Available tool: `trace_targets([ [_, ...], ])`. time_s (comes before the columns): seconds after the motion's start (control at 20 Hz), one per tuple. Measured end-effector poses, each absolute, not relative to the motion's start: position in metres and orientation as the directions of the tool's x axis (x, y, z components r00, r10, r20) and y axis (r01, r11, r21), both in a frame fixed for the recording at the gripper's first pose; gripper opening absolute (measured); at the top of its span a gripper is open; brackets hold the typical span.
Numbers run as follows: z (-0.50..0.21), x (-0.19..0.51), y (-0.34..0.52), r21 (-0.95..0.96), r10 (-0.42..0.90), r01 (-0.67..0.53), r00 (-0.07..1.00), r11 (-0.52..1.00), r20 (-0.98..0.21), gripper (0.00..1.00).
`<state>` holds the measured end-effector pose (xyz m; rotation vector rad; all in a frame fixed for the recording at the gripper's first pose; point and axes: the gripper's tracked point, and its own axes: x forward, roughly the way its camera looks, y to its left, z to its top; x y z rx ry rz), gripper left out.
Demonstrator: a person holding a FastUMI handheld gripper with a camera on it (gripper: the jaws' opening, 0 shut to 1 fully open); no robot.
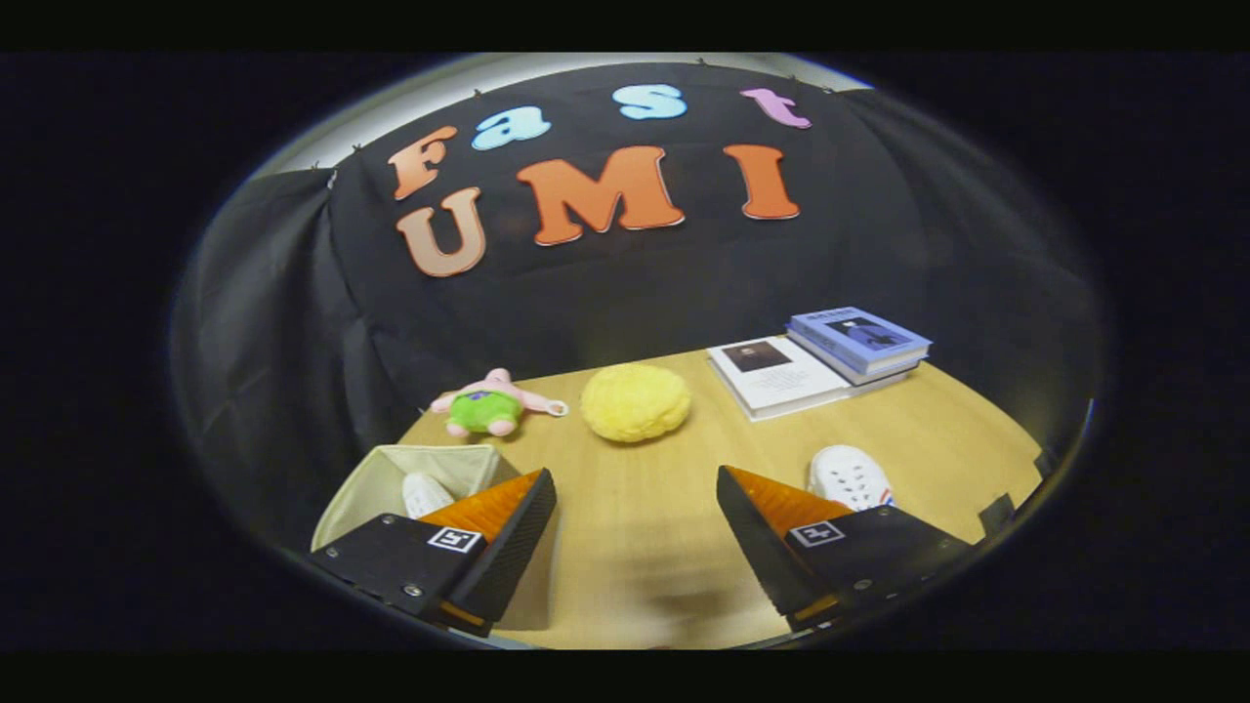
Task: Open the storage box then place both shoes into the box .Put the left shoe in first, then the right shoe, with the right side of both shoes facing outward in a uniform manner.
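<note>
The gripper [635,532] is held with fingers spread wide, nothing between them. An open box [391,474] at the table's [635,508] left edge holds one shoe [425,493]. Another shoe [848,478] lies behind the right finger, its pointing undeterminable. No writing is legible on the books [820,361].

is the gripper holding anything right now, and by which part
Nothing is held. The gripper has its jaws wide apart over bare table. One white shoe lies on the table beside one jaw; another shoe sits in the storage box.
</note>
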<state>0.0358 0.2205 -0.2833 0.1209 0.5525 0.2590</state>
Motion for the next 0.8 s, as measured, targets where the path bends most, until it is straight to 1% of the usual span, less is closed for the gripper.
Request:
trace_targets([
  [0.3,-0.326,0.053,0.116,0.087,0.080,-0.038,0.830,0.996,-0.552,0.99],
  [0.45,-0.348,0.053,0.078,0.052,0.006,0.029,0.816,0.998,-0.578,0.98],
  [0.65,-0.378,0.049,0.047,0.033,-0.042,0.079,0.790,0.996,-0.611,0.99],
  [0.8,-0.401,0.042,0.038,0.052,-0.039,0.096,0.760,0.994,-0.648,0.99],
])
